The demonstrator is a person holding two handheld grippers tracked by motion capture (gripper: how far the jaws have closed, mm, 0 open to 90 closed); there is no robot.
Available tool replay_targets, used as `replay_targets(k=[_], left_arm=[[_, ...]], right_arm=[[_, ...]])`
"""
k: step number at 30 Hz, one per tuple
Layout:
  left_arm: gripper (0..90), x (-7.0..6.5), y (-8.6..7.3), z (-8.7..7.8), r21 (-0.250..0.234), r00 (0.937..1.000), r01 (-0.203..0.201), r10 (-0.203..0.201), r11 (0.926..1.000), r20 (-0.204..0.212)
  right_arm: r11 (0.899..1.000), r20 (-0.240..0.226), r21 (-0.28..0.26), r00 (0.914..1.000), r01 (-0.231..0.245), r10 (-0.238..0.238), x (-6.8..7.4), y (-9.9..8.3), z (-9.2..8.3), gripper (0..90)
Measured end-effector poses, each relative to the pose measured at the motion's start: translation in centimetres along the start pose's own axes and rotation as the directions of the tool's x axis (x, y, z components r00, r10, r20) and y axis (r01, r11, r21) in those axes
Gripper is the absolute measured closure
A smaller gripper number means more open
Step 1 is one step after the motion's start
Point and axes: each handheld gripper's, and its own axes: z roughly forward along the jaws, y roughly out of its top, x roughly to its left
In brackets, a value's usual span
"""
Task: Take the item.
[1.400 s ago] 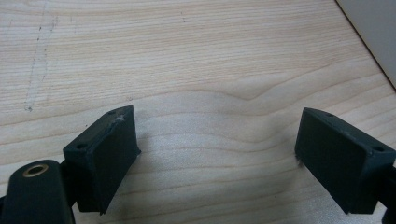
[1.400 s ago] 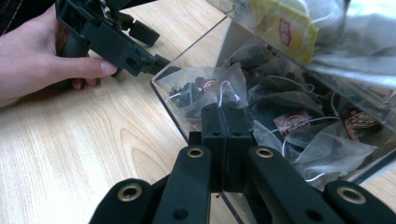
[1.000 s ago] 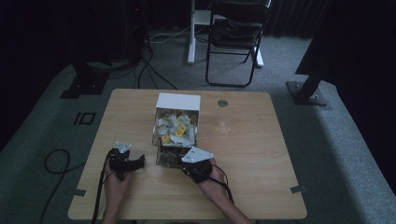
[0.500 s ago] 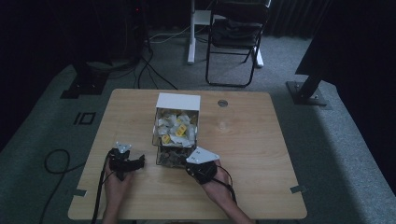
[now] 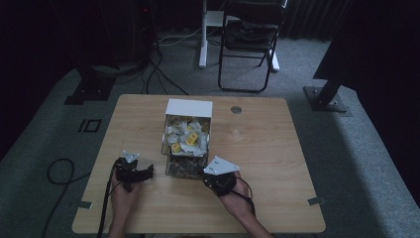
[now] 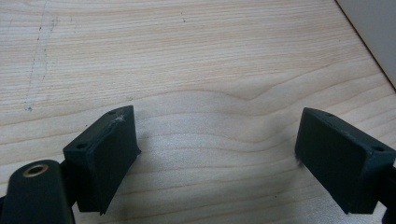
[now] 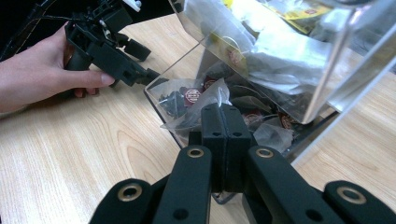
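In the right gripper view the clear box runs off the top and right edges, so its upper tray is cut short. The right gripper has its jaws pressed together at the box's lower opening; whether a sachet there is pinched between them cannot be told. Print on the packets inside the box is too small to read. In the high view the small round thing right of the box is too small to identify.
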Motion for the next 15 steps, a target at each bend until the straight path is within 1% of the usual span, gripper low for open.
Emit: replay_targets(k=[15], left_arm=[[13.7, 0.0, 0.0, 0.0, 0.000, 1.0000, 0.000, 0.000, 1.0000, 0.000]], right_arm=[[1.000, 0.020, -0.008, 0.9998, -0.009, 0.009, -0.6, -0.4, -1.4, 90.0]])
